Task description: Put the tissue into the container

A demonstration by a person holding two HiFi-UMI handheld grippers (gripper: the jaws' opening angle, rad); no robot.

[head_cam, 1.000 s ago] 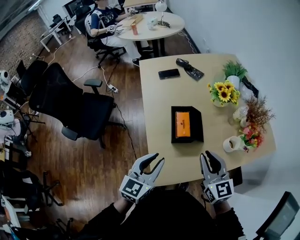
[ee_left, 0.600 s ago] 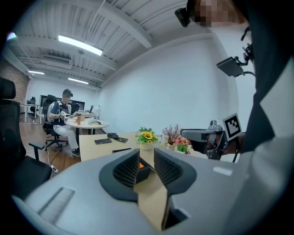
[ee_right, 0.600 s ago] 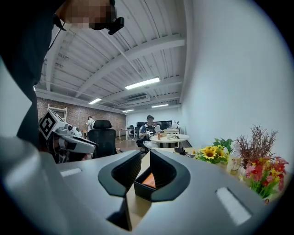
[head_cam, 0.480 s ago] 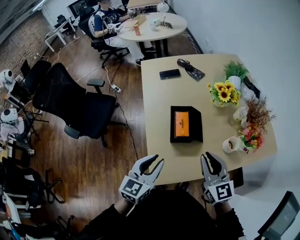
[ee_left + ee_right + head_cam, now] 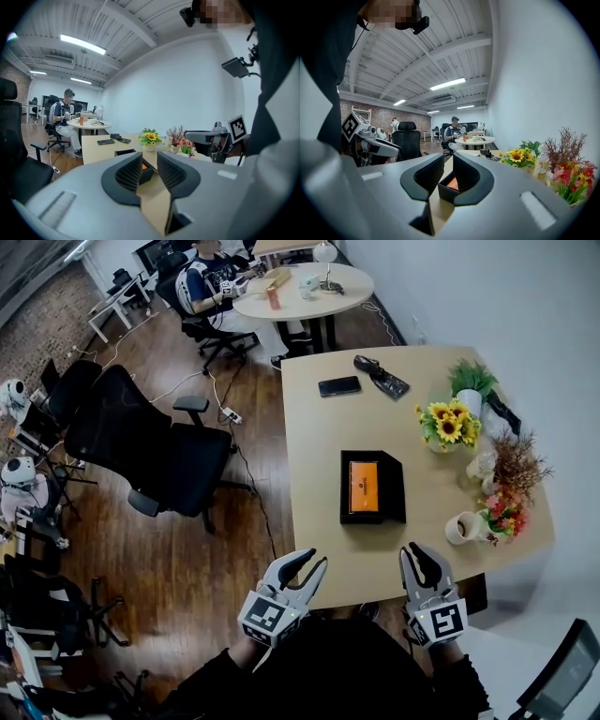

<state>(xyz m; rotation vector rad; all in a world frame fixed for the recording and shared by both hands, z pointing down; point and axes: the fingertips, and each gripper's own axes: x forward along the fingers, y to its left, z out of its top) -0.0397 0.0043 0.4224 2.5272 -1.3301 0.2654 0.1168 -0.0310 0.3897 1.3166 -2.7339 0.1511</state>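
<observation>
Container [image 5: 394,491] on the table [image 5: 314,465] holds a flat orange pack [image 5: 364,487].

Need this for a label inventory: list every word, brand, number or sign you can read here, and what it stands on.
No text here reads clearly.
Flat orange pack in the black open box: small dark mark at its middle, too small to read.
Left claw and right claw: square black-and-white marker patterns on their cubes, no letters.
Black phone: dark screen, no text.
</observation>
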